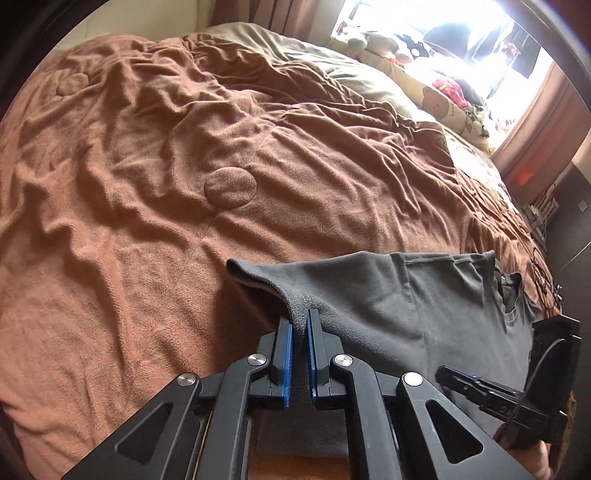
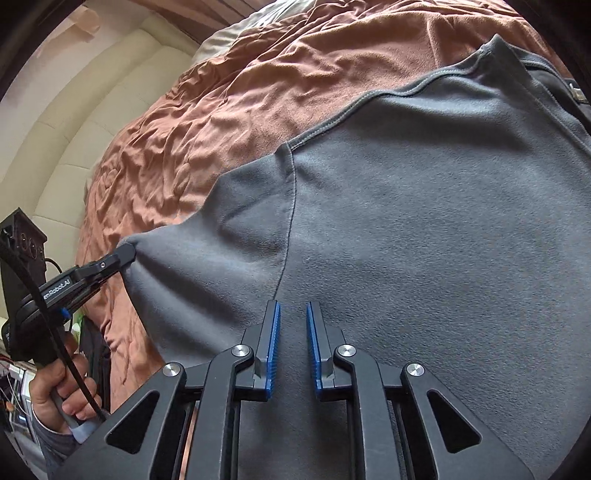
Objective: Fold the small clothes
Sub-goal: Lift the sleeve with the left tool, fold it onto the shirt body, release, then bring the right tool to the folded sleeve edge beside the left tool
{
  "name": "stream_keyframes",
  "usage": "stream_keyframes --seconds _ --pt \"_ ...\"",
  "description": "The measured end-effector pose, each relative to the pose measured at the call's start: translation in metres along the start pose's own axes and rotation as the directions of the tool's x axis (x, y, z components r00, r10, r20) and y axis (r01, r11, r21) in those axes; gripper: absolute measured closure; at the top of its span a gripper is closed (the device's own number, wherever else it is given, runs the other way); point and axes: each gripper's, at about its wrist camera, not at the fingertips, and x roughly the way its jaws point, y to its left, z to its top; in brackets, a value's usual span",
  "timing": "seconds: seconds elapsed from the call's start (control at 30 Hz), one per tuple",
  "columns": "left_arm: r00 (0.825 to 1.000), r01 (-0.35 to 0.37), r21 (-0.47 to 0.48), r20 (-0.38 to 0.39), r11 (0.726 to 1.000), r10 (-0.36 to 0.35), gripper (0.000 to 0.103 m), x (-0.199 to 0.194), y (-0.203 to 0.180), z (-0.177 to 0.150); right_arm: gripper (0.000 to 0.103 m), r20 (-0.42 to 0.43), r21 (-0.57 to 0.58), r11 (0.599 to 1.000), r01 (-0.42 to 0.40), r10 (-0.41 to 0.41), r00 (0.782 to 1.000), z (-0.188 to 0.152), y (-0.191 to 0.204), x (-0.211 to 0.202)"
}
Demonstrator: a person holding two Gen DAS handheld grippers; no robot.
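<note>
On the near right of the bed, in the left wrist view, a grey garment (image 1: pixel 388 306) lies over the brown blanket (image 1: pixel 147 184). Left tongs (image 1: pixel 300 325) pinch its near-left corner, lifting that edge clear of the blanket. Wide rumpled blanket lies free to the left and far side; pillows (image 1: pixel 443 96) sit far right under a bright window (image 1: pixel 461 33). Right tongs (image 1: pixel 456 380) show at the right edge.

Across the right wrist view, the garment fills the frame, its hemmed far edge against the blanket. Right tongs (image 2: pixel 293 314) stand slightly spread over the cloth, gripping nothing. A cream headboard (image 2: pixel 92 122) rises far left.
</note>
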Motion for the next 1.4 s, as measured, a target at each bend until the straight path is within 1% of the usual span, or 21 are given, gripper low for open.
stream_keyframes --seconds 0.17,0.37,0.47,0.57,0.6,0.63,0.7,0.83,0.97,1.03,1.07,1.13,1.2,1.23,1.27,1.4 --pt "0.999 0.052 0.028 0.010 0.998 -0.052 0.096 -0.016 -0.026 0.006 0.092 -0.031 0.007 0.999 -0.031 0.032 0.999 0.008 -0.003 0.001" --pt "0.996 0.088 0.108 0.009 0.990 -0.089 0.096 -0.033 -0.073 0.012 0.091 0.005 0.048 0.998 -0.048 0.048 0.999 -0.010 -0.024 -0.042" --pt "0.995 0.100 0.151 -0.003 0.983 -0.101 0.096 -0.037 -0.100 0.011 0.091 0.036 0.064 0.997 -0.031 0.029 0.999 -0.022 -0.036 -0.066" --pt "0.995 0.104 0.192 -0.020 0.976 -0.102 0.096 -0.037 -0.126 0.008 0.079 0.055 0.088 0.996 -0.015 0.010 0.998 -0.034 -0.046 -0.089" --pt "0.995 0.104 0.203 -0.026 0.974 -0.101 0.096 -0.036 -0.135 0.007 0.071 0.060 0.096 0.995 -0.018 0.012 0.998 -0.038 -0.050 -0.096" --pt "0.994 0.109 0.215 -0.032 0.971 -0.105 0.096 -0.036 -0.143 0.005 0.059 0.064 0.103 0.995 -0.020 0.014 0.998 -0.041 -0.053 -0.102" --pt "0.992 0.121 0.239 -0.048 0.963 -0.113 0.096 -0.035 -0.160 0.002 0.047 0.080 0.107 0.994 -0.024 0.015 0.997 -0.047 -0.054 -0.113" --pt "0.992 0.115 0.308 -0.080 0.945 -0.095 0.096 -0.025 -0.194 -0.009 0.046 0.102 0.127 0.991 -0.048 0.035 0.994 -0.060 -0.064 -0.130" --pt "0.988 0.137 0.321 -0.113 0.937 -0.106 0.096 -0.011 -0.219 -0.016 0.046 0.103 0.147 0.987 -0.057 0.042 0.994 -0.067 -0.075 -0.137" --pt "0.983 0.155 0.338 -0.143 0.928 -0.112 0.096 -0.003 -0.233 -0.021 0.046 0.104 0.152 0.987 -0.044 0.029 0.994 -0.067 -0.078 -0.140" --pt "0.982 0.160 0.347 -0.153 0.924 -0.112 0.092 0.000 -0.239 -0.024 0.046 0.104 0.149 0.988 -0.035 0.020 0.994 -0.067 -0.079 -0.142" --pt "0.978 0.176 0.357 -0.174 0.917 -0.120 0.081 0.003 -0.247 -0.029 0.046 0.106 0.149 0.988 -0.033 0.017 0.994 -0.069 -0.084 -0.148" --pt "0.978 0.176 0.366 -0.167 0.914 -0.122 0.056 0.001 -0.249 -0.031 0.046 0.107 0.159 0.987 -0.035 0.018 0.994 -0.069 -0.087 -0.150" --pt "0.981 0.169 0.369 -0.156 0.914 -0.119 0.051 -0.001 -0.249 -0.031 0.046 0.107 0.161 0.986 -0.037 0.019 0.994 -0.070 -0.089 -0.152" --pt "0.983 0.159 0.370 -0.142 0.915 -0.114 0.048 -0.003 -0.248 -0.030 0.046 0.107 0.161 0.986 -0.039 0.021 0.994 -0.072 -0.092 -0.153" --pt "0.990 0.112 0.340 -0.120 0.934 -0.075 0.047 -0.004 -0.232 -0.024 0.046 0.106 0.183 0.982 -0.057 0.037 0.994 -0.069 -0.099 -0.152"
